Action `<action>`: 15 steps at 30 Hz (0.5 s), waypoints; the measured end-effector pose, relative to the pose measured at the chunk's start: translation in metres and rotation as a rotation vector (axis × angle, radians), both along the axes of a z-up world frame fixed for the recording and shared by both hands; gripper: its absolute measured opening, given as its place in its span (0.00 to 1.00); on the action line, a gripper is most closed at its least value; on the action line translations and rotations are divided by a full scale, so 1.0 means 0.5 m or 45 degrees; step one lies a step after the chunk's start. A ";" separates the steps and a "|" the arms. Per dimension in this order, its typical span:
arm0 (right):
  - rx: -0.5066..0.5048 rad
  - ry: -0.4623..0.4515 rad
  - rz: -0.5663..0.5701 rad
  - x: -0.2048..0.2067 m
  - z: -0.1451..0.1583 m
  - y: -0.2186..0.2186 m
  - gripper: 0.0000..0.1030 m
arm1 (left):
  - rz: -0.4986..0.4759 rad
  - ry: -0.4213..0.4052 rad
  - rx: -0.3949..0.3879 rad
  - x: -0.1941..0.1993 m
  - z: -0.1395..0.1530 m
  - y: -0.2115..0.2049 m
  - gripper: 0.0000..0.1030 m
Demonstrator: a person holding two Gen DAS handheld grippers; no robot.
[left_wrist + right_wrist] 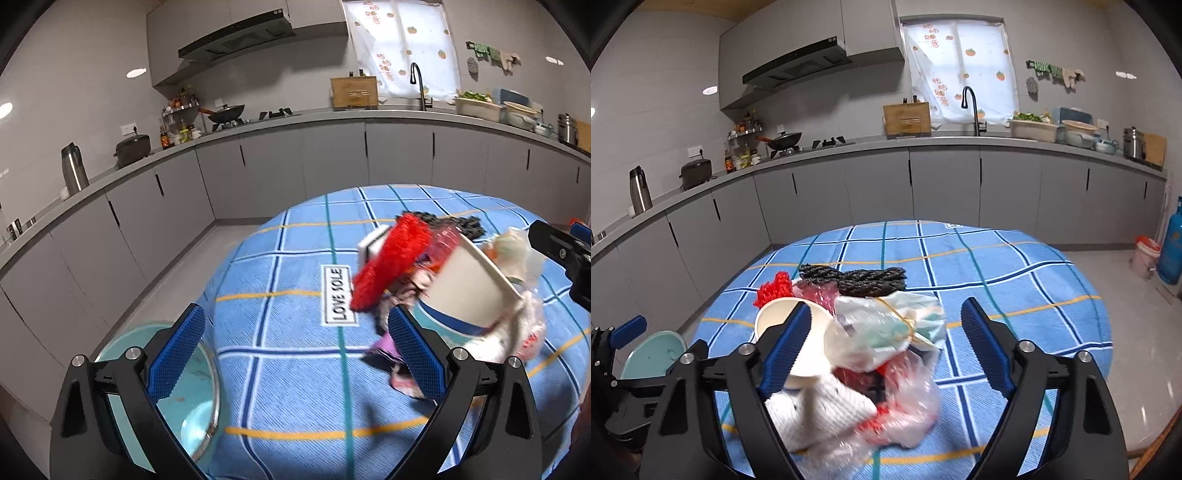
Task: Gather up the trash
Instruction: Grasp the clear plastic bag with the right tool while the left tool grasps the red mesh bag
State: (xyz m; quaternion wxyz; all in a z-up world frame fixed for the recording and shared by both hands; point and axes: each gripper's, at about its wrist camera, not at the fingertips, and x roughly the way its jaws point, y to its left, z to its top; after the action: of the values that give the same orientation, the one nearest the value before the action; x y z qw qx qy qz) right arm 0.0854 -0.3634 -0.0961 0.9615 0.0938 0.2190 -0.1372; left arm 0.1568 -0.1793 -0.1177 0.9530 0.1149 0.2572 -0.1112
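Lying heaped on blue checked tablecloth (1015, 266): white paper cup (775, 317), red fuzzy cloth (391, 258), crinkled clear plastic bags (905, 398); left gripper (295, 354) jaws spread, empty; right gripper (882, 343) jaws spread astride pile.

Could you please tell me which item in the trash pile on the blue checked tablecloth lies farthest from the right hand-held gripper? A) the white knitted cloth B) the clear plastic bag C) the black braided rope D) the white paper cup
C: in the right wrist view the black braided rope lies at the far edge of the pile, beyond the white paper cup, which sits near the right hand-held gripper.
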 end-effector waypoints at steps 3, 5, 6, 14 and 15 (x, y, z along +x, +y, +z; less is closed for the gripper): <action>0.038 0.022 0.013 0.014 -0.003 -0.004 0.58 | -0.011 0.001 -0.017 0.018 0.005 0.004 0.95; 0.062 0.041 0.032 0.019 -0.008 -0.009 0.44 | -0.025 0.001 -0.020 0.028 0.008 0.001 0.95; 0.064 0.054 0.038 0.021 -0.011 -0.010 0.35 | -0.036 0.002 -0.026 0.032 0.009 -0.002 0.95; 0.044 -0.029 0.038 0.002 0.003 -0.016 0.27 | -0.107 0.018 -0.036 0.070 0.001 -0.051 0.95; 0.037 -0.051 0.030 -0.003 0.011 -0.019 0.27 | -0.117 0.018 -0.039 0.075 0.002 -0.055 0.95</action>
State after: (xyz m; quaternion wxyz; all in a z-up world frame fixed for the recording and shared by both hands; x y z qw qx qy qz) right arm 0.0838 -0.3728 -0.0908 0.9657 0.1080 0.2029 -0.1206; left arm 0.1943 -0.2067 -0.1166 0.9468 0.1111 0.2565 -0.1596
